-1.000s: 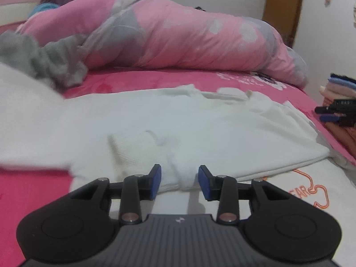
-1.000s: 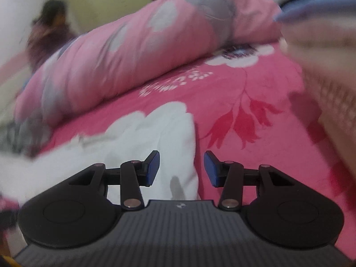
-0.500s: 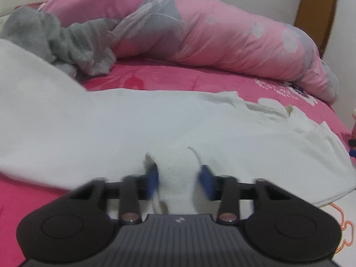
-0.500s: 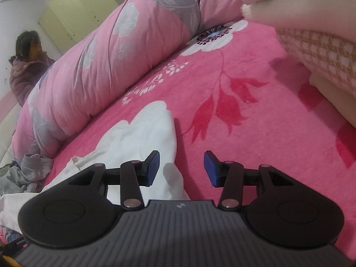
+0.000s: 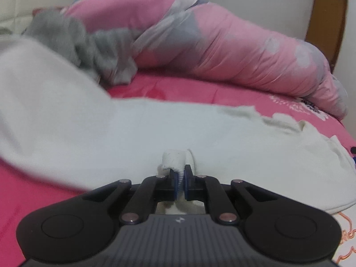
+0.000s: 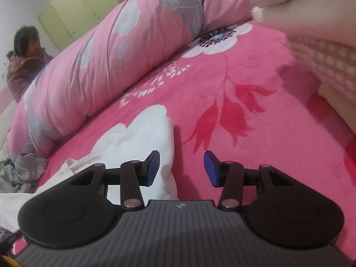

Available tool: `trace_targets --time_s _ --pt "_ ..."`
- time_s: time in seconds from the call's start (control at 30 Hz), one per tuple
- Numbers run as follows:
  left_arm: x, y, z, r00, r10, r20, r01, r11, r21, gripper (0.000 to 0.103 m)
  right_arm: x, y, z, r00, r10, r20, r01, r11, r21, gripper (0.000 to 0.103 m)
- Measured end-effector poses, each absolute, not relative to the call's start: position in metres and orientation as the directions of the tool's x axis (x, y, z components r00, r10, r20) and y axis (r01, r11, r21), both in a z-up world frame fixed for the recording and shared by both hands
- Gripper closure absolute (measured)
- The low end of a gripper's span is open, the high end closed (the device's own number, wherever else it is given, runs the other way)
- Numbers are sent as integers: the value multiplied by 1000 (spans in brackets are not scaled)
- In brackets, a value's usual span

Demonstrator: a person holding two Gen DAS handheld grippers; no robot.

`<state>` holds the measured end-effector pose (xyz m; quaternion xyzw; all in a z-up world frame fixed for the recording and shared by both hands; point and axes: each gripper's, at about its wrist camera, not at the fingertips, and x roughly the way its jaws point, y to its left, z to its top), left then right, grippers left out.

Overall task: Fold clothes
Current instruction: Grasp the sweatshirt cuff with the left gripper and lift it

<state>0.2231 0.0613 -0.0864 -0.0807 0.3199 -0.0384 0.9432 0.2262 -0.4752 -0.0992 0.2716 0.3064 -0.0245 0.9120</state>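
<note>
Bed [image 6: 255,133]: you are working over a hot-pink floral cover, with a rolled pink-and-grey quilt [image 5: 222,53] lying along the far side.

White garment [image 5: 155,129]: it is spreading flat across the bed in front of you, blurred at the left edge. In the right wrist view, one end of it is lying under and just beside the inner finger. A crumpled grey garment [image 5: 89,44] is sitting beyond it, against the quilt. A stack of folded pieces [image 6: 322,51] is showing at the right edge, out of focus.

Left tongs [image 5: 181,181]: you are pinching them narrow on a ribbed white cuff [image 5: 175,160], which is bunching up between the pads.

Right tongs [image 6: 181,170]: you are holding them partly open with nothing between the pads, hovering above the pink cover at the garment's edge.

Step in hand, as I am judging it: you are taking hold of the sleeve end to begin a fold, and only one side is secured.

Next move is calling for the right tongs to shift onto the white fabric and close on an edge or corner. Then carry the cuff inward across the body, keeping it low so the layers underneath are not dragging or wrinkling.
</note>
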Motion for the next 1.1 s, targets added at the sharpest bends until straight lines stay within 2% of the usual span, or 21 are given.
trace_targets --time_s 0.2,0.3,0.33,0.37,0.47,0.63,0.77,0.83,0.9,1.0,1.1 --pt "221 65 -93 800 -125 -586 13 981 -191 97 271 -469 -102 781 145 -608 202 862 464 59" --pt "218 67 -94 807 -121 -578 3 980 -201 97 290 -476 -109 768 171 -617 217 838 501 61" --pt "218 67 -94 810 -118 -574 1 980 -200 97 294 -478 -111 766 192 -614 211 827 522 76" --pt "217 67 -94 813 -115 -571 -2 980 -200 97 296 -477 -113 771 227 -595 184 815 550 101" --pt "216 68 -95 817 -111 -565 -8 979 -204 97 293 -476 -111 814 229 -533 138 817 561 101" --pt "217 67 -95 816 -111 -568 -5 980 -199 96 303 -486 -134 826 162 -540 205 807 555 99" --pt "217 68 -96 813 -111 -572 -9 979 -202 96 292 -506 -140 859 130 -496 254 733 631 94" --pt "217 69 -96 812 -113 -573 -10 978 -207 96 275 -510 -128 863 22 -505 315 756 573 89" --pt "217 70 -96 812 -115 -572 -10 978 -210 95 256 -511 -110 871 3 -491 284 812 509 89" --pt "217 70 -97 812 -113 -573 -13 977 -211 95 229 -483 -86 865 133 -483 64 927 370 90" --pt "217 70 -97 812 -111 -573 -14 978 -208 94 213 -459 -96 791 203 -577 -77 969 236 92"
